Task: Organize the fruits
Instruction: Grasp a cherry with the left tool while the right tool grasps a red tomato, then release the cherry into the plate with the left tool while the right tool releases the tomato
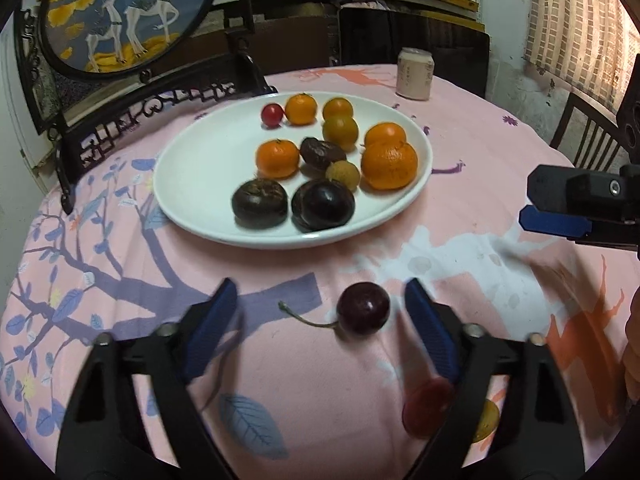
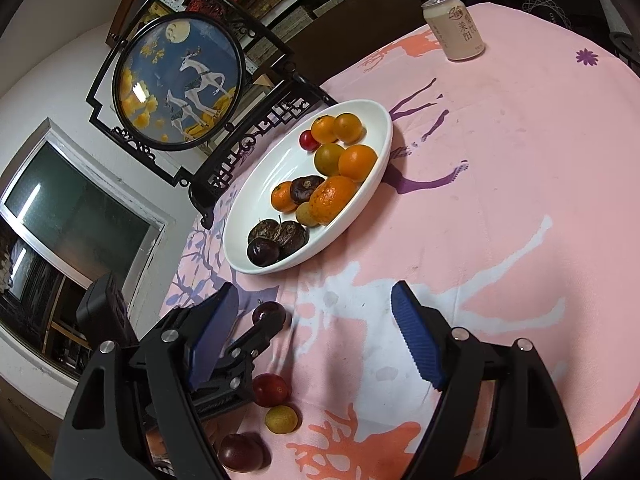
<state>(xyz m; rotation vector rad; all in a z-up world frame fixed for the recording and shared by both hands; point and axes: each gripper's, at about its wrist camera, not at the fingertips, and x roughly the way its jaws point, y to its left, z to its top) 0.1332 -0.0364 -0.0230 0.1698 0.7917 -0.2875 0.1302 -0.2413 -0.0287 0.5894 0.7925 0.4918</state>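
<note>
Cherry (image 1: 363,308) between parted left gripper (image 1: 320,300) fingers; plate (image 1: 192,184) holds oranges (image 1: 389,164)

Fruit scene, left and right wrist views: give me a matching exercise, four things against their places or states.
Things:
1. dark cherry
2. drink can
3. small red fruit
4. right gripper

Places or states:
A. on the white plate, at its far edge
B. open, holding nothing
C. on the tablecloth, beyond the plate
D. on the cloth between the open fingers of the left gripper

Pairs: 1-D, 2-C, 3-A, 4-B
</note>
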